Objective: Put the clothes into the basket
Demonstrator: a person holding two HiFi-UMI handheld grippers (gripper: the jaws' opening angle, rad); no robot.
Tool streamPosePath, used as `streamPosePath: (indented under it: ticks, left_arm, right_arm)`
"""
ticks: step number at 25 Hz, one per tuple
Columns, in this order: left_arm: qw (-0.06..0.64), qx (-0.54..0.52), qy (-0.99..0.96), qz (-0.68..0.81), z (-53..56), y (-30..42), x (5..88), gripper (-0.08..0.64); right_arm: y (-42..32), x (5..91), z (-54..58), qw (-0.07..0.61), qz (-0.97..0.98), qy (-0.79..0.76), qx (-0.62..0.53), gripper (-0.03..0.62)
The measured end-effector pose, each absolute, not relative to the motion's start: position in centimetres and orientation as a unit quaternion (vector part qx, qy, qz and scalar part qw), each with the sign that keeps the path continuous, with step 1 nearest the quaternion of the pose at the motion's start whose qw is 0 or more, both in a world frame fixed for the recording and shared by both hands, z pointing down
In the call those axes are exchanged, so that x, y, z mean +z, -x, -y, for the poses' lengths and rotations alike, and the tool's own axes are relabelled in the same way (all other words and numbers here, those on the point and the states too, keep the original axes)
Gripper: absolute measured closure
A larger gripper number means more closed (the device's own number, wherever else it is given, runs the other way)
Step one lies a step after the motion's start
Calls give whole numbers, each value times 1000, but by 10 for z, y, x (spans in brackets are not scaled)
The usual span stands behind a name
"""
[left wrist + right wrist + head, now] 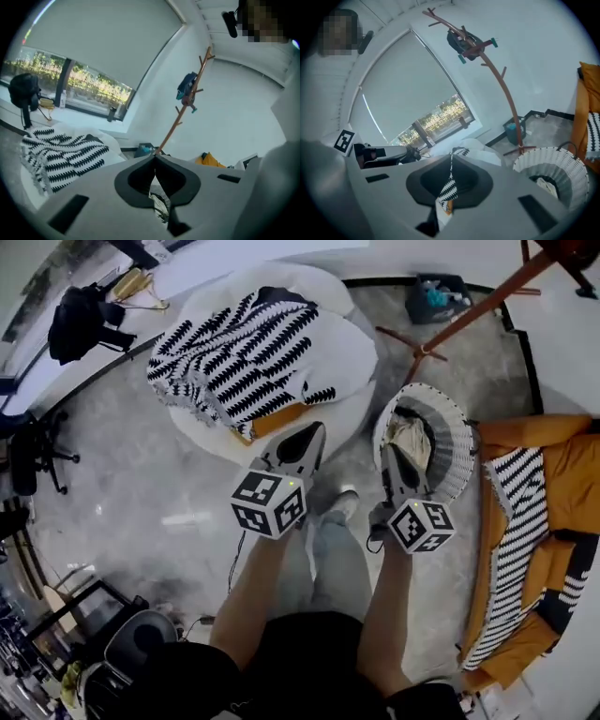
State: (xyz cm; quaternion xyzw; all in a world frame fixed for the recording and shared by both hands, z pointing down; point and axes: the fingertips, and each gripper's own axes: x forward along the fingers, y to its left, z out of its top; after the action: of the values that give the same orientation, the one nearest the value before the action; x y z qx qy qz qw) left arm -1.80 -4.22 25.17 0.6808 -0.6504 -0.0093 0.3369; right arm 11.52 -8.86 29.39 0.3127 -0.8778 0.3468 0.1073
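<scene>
Left gripper (pixel 316 433) and right gripper (pixel 390 452) — both clamped on zigzag garment (pixel 244 354).

head view: overhead, steeply down | gripper views: low, toward window (pixel 84 86) | shared: striped garment (pixel 244 352), coat stand (pixel 478 307)

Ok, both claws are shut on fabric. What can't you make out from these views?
1. Whether the left claw and right claw grip one garment: each gripper view shows only a sliver of black-and-white patterned fabric; the claw's grey housing hides the rest.
2. Head view: the claws' housings cover both grips.
3. Bottom of the white slatted basket: the right claw and a beige cloth cover it.
</scene>
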Motion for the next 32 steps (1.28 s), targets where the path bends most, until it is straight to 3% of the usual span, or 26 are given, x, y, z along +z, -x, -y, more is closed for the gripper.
streamPosePath:
  ticks: [15, 23, 32]
  left_arm:
    - [175, -95, -573, 795, -48, 223, 37, 552]
    - [65, -73, -552, 828, -62, 271, -62, 552]
    - [35, -31, -490, 870, -91, 305, -91, 551]
  right_arm:
    - [90, 59, 62, 11, 961, -157, 229, 581]
    - [161, -53, 56, -11, 991, -99, 86, 581]
    - [201, -80, 36, -17, 996, -78, 49, 581]
